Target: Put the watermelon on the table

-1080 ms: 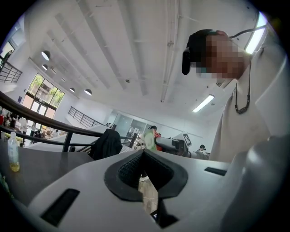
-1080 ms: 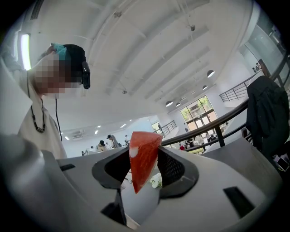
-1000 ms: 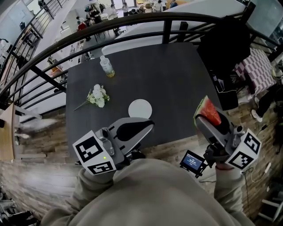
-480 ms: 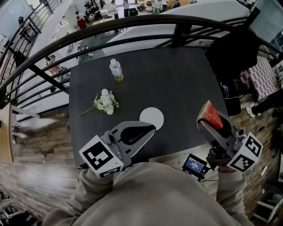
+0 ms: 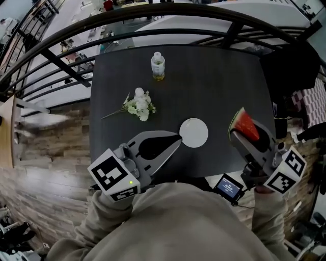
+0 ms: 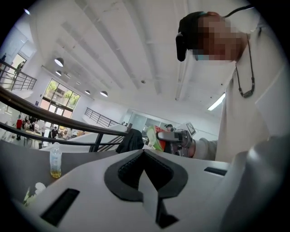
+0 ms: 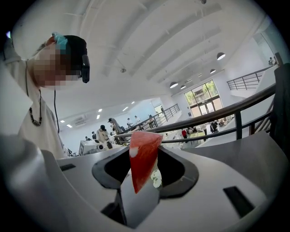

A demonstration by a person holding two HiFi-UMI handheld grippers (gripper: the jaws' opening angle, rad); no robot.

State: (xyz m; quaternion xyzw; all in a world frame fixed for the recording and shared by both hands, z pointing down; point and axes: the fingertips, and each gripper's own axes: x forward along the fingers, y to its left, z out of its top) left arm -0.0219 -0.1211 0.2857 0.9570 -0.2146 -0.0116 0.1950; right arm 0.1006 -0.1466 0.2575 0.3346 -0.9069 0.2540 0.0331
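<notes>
A red watermelon slice with a green rind stands up between the jaws of my right gripper, which is shut on it. It hangs over the near right part of the dark table. In the right gripper view the slice fills the gap between the jaws of my right gripper. My left gripper is shut and holds nothing, its tip over the table's near edge beside a white round plate. The left gripper view shows that gripper's jaws meeting, with the slice beyond.
A bunch of white flowers lies left of the middle of the table. A small bottle stands at the far edge. A black railing curves behind the table. A small screen hangs below my right gripper.
Both grippers have moved forward over the table's near edge. The slice has stayed clamped in the right gripper. The left gripper's tip now lies next to the white plate.
</notes>
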